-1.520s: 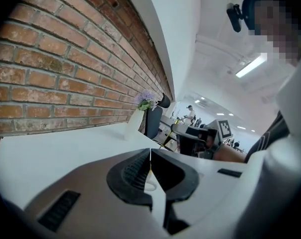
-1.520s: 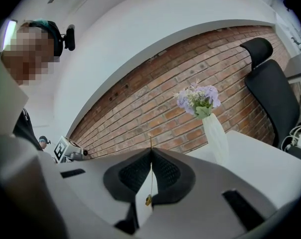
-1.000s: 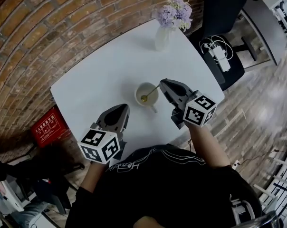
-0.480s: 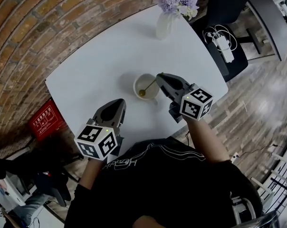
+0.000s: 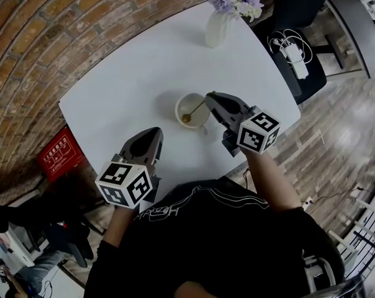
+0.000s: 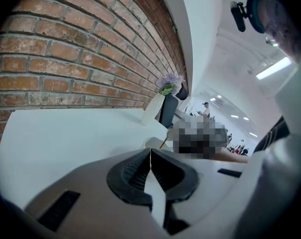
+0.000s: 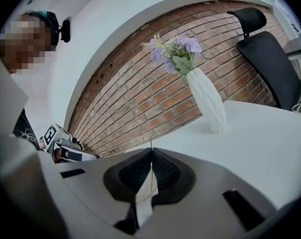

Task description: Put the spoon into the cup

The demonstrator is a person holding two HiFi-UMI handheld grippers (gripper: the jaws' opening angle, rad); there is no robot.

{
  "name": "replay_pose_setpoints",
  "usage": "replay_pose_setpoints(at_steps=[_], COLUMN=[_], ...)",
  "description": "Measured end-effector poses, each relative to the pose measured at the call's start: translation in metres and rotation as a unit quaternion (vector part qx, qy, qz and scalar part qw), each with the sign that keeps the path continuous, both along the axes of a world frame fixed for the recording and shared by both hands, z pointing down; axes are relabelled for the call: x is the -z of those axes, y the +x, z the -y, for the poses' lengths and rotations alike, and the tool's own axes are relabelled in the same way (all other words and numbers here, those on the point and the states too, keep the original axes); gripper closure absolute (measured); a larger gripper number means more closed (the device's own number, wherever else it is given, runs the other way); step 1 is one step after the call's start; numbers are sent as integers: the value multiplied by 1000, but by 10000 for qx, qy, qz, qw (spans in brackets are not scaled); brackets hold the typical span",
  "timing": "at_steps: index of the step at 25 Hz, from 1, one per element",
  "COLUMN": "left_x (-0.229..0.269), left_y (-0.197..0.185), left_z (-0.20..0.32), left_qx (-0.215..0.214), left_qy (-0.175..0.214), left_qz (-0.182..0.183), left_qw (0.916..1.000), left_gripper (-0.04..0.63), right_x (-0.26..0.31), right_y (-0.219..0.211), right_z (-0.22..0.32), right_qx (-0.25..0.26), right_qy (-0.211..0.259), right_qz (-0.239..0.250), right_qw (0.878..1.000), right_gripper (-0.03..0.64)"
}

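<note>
A white cup [image 5: 192,109] stands near the front of the white table [image 5: 131,73]. A golden spoon [image 5: 194,112] slants into it, bowl inside the cup and handle rising to the right. My right gripper [image 5: 210,95] is shut on the top of that handle, just right of the cup's rim. In the right gripper view the thin handle [image 7: 151,146] shows between the closed jaws. My left gripper [image 5: 155,131] hangs shut and empty over the table's front edge, left of the cup. The left gripper view shows the cup [image 6: 155,143] just beyond its jaws.
A white vase with purple flowers [image 5: 220,25] stands at the table's far right corner. A brick wall [image 5: 45,36] runs along the table's far side. A black chair holding a charger and cables [image 5: 296,58] is to the right, and a red box [image 5: 57,160] lies on the floor at left.
Both grippers have sunk a little toward the table. The spoon stays in the right gripper, its bowl a bit deeper in the cup.
</note>
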State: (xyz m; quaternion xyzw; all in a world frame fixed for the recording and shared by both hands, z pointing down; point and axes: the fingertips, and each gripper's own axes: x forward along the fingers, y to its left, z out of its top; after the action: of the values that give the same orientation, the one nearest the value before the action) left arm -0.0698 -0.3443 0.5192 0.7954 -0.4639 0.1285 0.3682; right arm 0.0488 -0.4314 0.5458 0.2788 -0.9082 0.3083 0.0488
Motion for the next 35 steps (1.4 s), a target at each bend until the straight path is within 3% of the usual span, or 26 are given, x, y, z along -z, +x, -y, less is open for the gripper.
replay_pose_setpoints(at_steps=[15, 18, 21, 28, 35], left_x=[-2, 2, 5, 20, 58], left_y=[-2, -3, -5, -11, -14], left_z=[-7, -11, -14, -31, -54], left_qx=[59, 54, 57, -24, -185], left_qy=[-50, -24, 20, 225, 646], left_qz=[-9, -9, 2, -67, -187], left_qw=[10000, 10000, 10000, 9997, 9976], left_gripper=[588, 588, 588, 588, 588], right_x=[-12, -9, 3, 68, 131], right_y=[9, 16, 30, 47, 29], right_z=[9, 12, 14, -9, -71], right_qx=[-249, -465, -726, -1009, -739], right_qy=[-69, -96, -72, 665, 1370], right_qz=[-75, -21, 109, 279, 324], right_qw=[9996, 9989, 9973, 9923, 9873], right_gripper=[610, 513, 487, 504, 562])
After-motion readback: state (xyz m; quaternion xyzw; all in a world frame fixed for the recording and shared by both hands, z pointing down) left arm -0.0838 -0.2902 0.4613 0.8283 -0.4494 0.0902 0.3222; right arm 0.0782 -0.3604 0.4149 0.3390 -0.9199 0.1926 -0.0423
